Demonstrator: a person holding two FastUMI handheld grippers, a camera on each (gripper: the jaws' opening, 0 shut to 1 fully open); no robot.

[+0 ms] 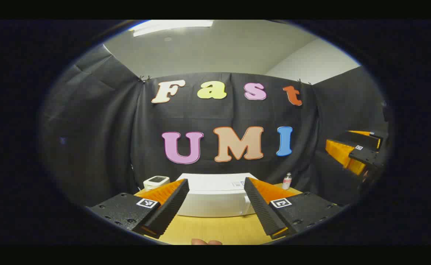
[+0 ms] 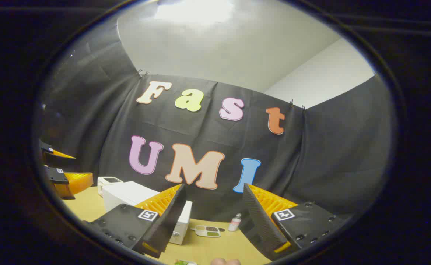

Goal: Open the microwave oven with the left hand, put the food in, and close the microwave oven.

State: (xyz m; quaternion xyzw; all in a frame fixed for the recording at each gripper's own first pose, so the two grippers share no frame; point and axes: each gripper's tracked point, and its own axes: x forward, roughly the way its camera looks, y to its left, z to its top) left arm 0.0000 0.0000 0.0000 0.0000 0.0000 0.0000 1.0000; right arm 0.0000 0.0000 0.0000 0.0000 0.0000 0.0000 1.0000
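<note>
Nothing of the task done yet, judging by how things lie. Microwave oven (image 1: 215, 193) straight ahead between the spread jaws of the left gripper (image 1: 216, 206), well apart from the fingertips, door shut, handle (image 1: 245, 206) on the side by the right-hand finger. Nothing between the jaws; wooden table (image 1: 215, 228) bare below them.

Right gripper (image 2: 210, 221) also with jaws spread wide and holding nothing. Food tray (image 2: 208, 231) flat on the table just beyond the gap between the jaws, slightly toward the left finger, compartments with something dark and something green. Small bottle (image 2: 235, 222) just beside the tray, close to the right finger. Microwave oven (image 2: 127, 197) off past the left finger, partly hidden behind it. Left gripper (image 2: 66, 180) farther off at the left edge, state not readable from there. A bit of green at the very bottom edge below the left finger; too cut off to name.

Small white device (image 1: 156, 182) beyond the left finger, beside the oven.

Left to do, as a judgement: reach the handle and pull the door open, pick up the tray, slide it inside, shut the door. All steps outstanding; both grippers at a starting hover.
</note>
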